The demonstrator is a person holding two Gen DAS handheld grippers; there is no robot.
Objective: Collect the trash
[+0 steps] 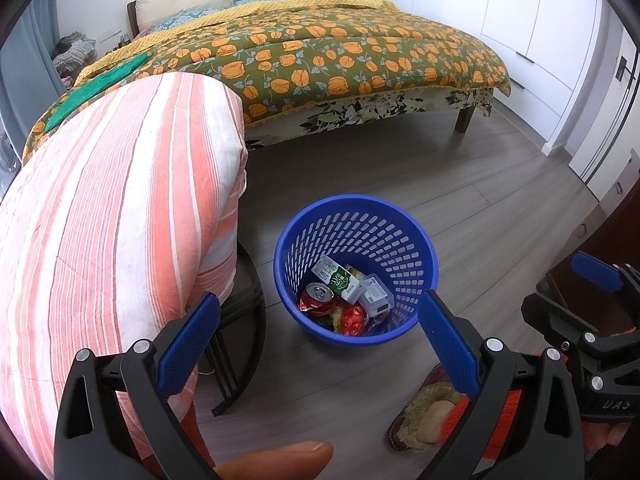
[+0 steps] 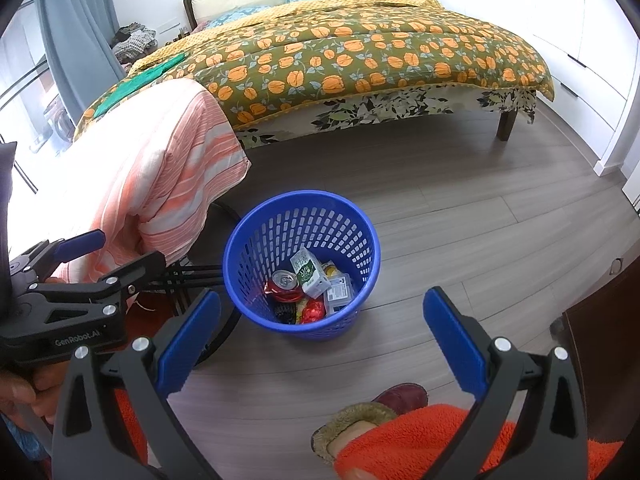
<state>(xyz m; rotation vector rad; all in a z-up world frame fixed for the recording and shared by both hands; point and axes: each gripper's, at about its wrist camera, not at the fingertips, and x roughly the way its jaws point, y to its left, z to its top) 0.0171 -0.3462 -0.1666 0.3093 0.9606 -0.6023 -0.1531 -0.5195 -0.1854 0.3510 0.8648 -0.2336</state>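
Both tongs, left (image 1: 320, 340) and right (image 2: 324, 332), stand apart and empty, lower frame. Centre: round blue perforated plastic basket (image 1: 404, 240) on the grey wood floor (image 1: 500, 208), holding a crushed red can (image 1: 318, 298) and a green-white carton (image 1: 336, 280).

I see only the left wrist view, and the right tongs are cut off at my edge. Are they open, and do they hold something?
Observer: The right tongs are open wide and hold nothing; the round blue plastic basket shows between their pads.
Operator: Thank you. What is to the left of the pink-and-white striped cover?
Observer: A grey-blue curtain hangs there, beside a bright window.
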